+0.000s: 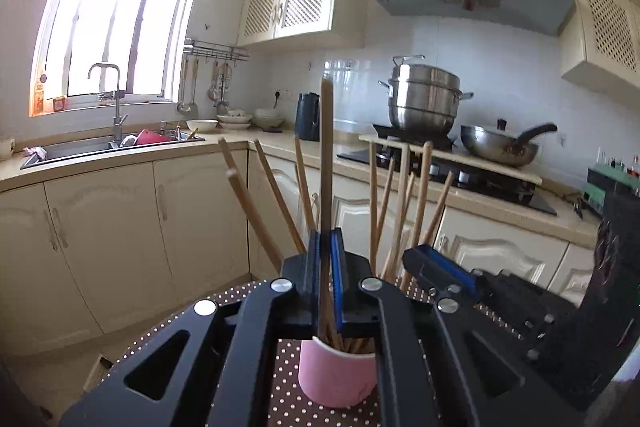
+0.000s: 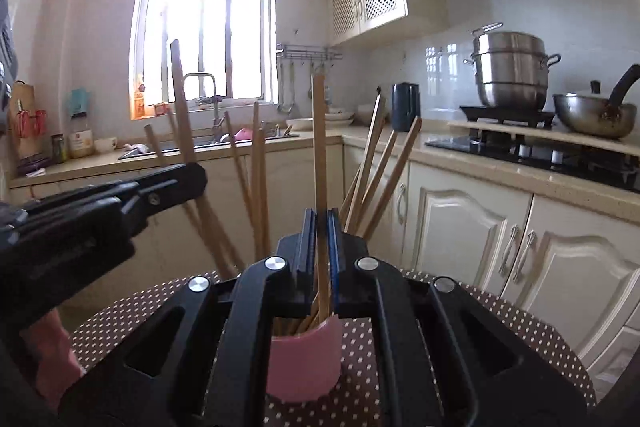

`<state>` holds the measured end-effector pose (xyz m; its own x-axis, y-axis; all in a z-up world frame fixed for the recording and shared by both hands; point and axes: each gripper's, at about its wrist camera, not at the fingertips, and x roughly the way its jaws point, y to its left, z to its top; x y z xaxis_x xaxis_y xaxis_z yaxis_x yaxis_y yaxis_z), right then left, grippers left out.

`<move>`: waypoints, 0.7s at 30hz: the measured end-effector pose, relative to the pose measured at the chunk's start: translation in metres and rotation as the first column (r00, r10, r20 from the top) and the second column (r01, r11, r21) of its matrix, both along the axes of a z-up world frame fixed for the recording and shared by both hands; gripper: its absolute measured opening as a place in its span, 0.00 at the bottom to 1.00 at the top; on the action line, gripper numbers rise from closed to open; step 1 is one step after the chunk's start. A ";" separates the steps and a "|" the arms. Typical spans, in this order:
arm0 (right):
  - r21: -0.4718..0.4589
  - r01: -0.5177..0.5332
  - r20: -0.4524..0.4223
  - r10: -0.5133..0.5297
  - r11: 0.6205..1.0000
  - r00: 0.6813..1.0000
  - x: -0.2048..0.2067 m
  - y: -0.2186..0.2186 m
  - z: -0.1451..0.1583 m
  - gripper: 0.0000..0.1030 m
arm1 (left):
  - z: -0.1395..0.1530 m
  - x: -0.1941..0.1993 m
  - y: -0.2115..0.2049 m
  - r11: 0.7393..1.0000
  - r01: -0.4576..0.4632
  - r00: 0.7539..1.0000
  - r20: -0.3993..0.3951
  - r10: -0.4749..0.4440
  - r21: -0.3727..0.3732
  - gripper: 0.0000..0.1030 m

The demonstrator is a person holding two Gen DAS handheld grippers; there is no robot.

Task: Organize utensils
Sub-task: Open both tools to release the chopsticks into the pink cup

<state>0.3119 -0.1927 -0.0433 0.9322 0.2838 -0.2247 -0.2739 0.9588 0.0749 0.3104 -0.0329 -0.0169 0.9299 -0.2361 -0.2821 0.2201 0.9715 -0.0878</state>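
The left gripper (image 1: 326, 267) was clamped on one long wooden chopstick (image 1: 326, 155), held upright with its lower end inside the pink cylindrical cup (image 1: 336, 375). The right gripper (image 2: 322, 247) was likewise closed on a second upright wooden chopstick (image 2: 319, 147) reaching into the same cup. The cup stood on the brown dotted tabletop (image 2: 460, 307), with further wooden chopsticks (image 1: 416, 195) fanned out of it.
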 end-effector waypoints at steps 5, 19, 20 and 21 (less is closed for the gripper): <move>0.057 0.001 -0.087 0.004 0.998 0.996 0.002 -0.016 0.000 0.11 | -0.012 0.002 -0.005 1.000 -0.010 0.999 -0.033 0.011 0.026 0.06; 0.084 0.111 -0.057 -0.107 0.990 0.993 -0.030 -0.046 0.008 0.68 | -0.026 -0.013 -0.007 0.998 -0.014 0.998 -0.056 0.017 0.069 0.37; 0.084 0.112 -0.061 -0.107 0.990 0.992 -0.029 -0.047 0.008 0.68 | -0.025 -0.015 -0.009 0.997 -0.017 0.998 -0.054 0.021 0.072 0.38; 0.087 0.113 -0.069 -0.108 0.990 0.992 -0.030 -0.047 0.007 0.68 | -0.025 -0.017 -0.009 0.997 -0.020 0.998 -0.052 0.024 0.074 0.39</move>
<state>0.2818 -0.2400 -0.0358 0.9435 0.2018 -0.2629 -0.1586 0.9714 0.1766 0.2938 -0.0422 -0.0416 0.9180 -0.1929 -0.3466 0.1958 0.9803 -0.0270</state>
